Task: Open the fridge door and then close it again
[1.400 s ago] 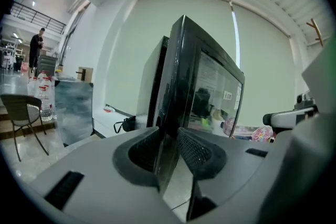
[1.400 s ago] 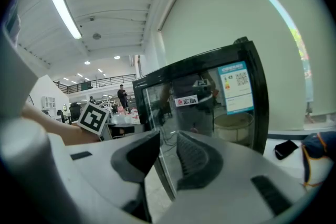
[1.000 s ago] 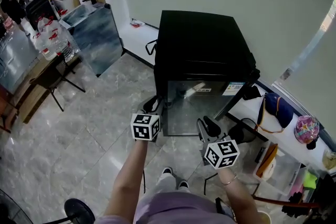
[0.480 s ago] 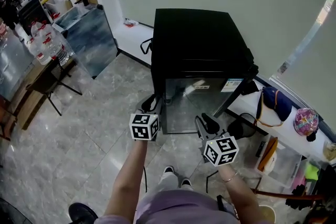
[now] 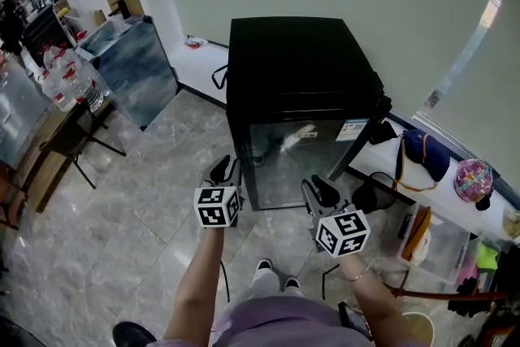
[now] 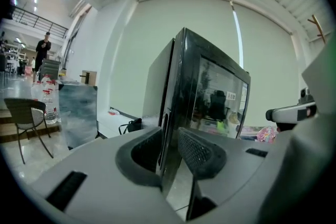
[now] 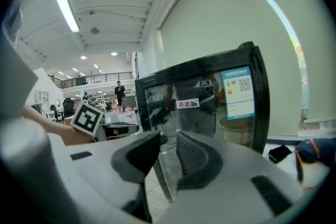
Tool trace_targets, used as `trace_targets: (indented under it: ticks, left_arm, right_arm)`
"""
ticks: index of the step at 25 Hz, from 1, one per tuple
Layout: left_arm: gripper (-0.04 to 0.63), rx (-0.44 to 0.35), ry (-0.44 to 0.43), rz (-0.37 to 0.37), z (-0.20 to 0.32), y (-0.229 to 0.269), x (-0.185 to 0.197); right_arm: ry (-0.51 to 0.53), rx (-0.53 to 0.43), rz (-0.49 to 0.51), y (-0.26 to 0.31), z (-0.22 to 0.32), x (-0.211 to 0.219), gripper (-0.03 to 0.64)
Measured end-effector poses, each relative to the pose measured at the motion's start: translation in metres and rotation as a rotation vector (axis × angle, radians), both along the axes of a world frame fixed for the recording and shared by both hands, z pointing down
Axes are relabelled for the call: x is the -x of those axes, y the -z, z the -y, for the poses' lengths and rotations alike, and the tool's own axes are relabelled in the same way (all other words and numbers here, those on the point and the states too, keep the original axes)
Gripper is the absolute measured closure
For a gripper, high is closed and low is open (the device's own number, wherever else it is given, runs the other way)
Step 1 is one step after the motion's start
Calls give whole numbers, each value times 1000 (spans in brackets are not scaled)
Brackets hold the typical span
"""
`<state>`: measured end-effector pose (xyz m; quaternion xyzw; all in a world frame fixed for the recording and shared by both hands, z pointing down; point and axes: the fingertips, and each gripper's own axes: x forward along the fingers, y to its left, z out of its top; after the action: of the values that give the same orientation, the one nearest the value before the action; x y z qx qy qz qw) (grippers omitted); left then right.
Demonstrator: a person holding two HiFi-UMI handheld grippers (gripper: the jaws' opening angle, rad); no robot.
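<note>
The fridge [image 5: 301,69] stands on the floor, its glass door [image 5: 302,162] shut and facing me. My left gripper [image 6: 169,138] hovers off the fridge's front left corner, jaws a narrow gap apart and empty. The door's edge lines up with that gap, probably just beyond it. My right gripper [image 7: 168,139] sits before the door's right half, jaws likewise slightly parted, holding nothing.
</note>
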<state>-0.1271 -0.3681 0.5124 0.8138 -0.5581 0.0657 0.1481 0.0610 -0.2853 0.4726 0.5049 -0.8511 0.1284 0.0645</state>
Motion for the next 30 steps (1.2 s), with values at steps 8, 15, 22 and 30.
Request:
trace_targets:
  ticks: [8,15,22,30]
  left_arm:
    - [565,-26,49,-7,-36,15,4]
    - [592,-22,54,10,-70,25,-4]
    - [592,-30,77,5,-100,34,-15]
    - [592,-36,103,-2,-125,41,-28]
  right_arm:
    - [3,-22,6,8,-11,-7,531]
    - [2,-62,-32,21,-28,-16,557]
    - [-6,-77,-60,27,-46,-32,614]
    - [-17,-80,-69,30,-64,-58,614]
